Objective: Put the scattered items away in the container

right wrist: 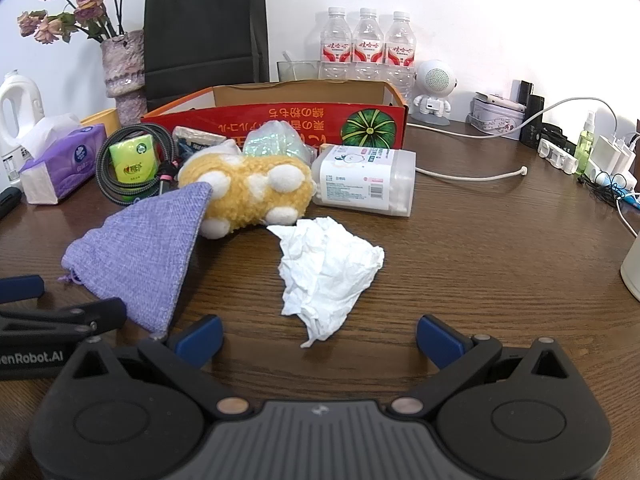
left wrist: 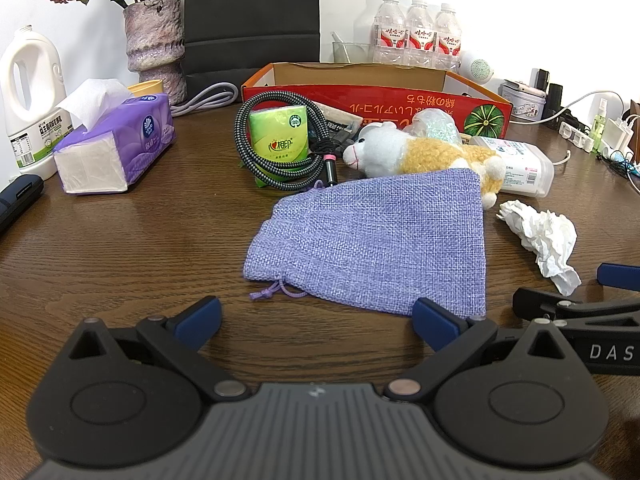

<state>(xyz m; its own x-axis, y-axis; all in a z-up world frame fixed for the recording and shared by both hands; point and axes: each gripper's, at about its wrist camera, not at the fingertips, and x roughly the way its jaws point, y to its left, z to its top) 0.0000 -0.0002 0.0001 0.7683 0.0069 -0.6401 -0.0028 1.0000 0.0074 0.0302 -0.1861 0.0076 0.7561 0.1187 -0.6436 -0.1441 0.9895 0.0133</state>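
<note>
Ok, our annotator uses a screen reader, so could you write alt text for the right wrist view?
The open right gripper hovers over a wooden table, facing a crumpled white tissue. A purple burlap pouch lies left of the tissue, its far corner draped over a yellow plush toy. Behind stands a red cardboard box.

Crumpled tissue (right wrist: 326, 276) before spread right gripper (right wrist: 320, 338)

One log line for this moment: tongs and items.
left tongs open, facing purple pouch | right tongs open, facing crumpled tissue | red box behind | nothing gripped
</note>
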